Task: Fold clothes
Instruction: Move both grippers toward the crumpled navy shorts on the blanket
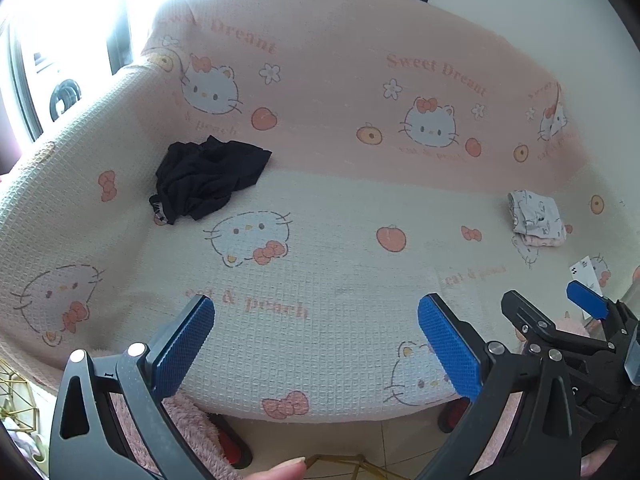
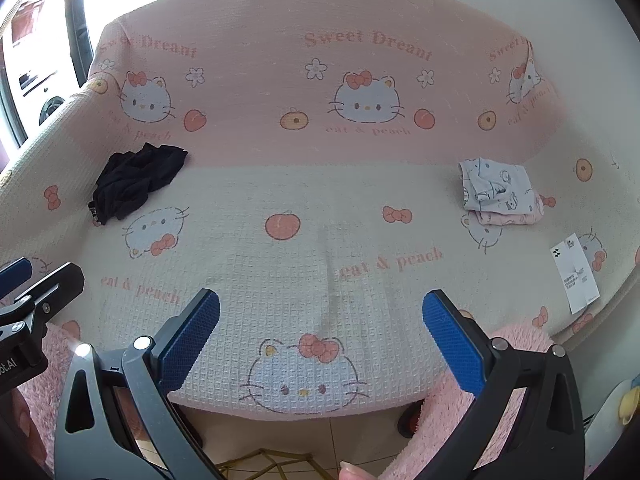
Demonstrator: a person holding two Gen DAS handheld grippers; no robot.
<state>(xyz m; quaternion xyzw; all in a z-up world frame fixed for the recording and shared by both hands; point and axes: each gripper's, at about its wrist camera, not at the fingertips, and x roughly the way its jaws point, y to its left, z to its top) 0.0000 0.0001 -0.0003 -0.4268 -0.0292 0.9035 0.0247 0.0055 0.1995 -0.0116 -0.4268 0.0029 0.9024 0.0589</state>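
Observation:
A crumpled black garment (image 1: 208, 176) (image 2: 138, 178) lies at the back left of a sofa seat covered in a pink and cream cat-print blanket (image 1: 340, 264) (image 2: 320, 240). At the back right sit folded clothes (image 1: 538, 218) (image 2: 498, 192), a pale blue printed piece on top of a pink one. My left gripper (image 1: 316, 344) hangs open above the seat's front edge, nothing between its blue pads. My right gripper (image 2: 320, 340) is open too, just right of the left one, also over the front edge. The right gripper (image 1: 576, 316) shows at the lower right of the left wrist view.
A white paper tag (image 2: 576, 274) lies on the seat at the right. Pink fluffy fabric (image 2: 516, 360) hangs near the sofa's front. A tiled floor and a gold wire frame (image 2: 264, 464) are below. A bright window (image 1: 60, 20) is at the left.

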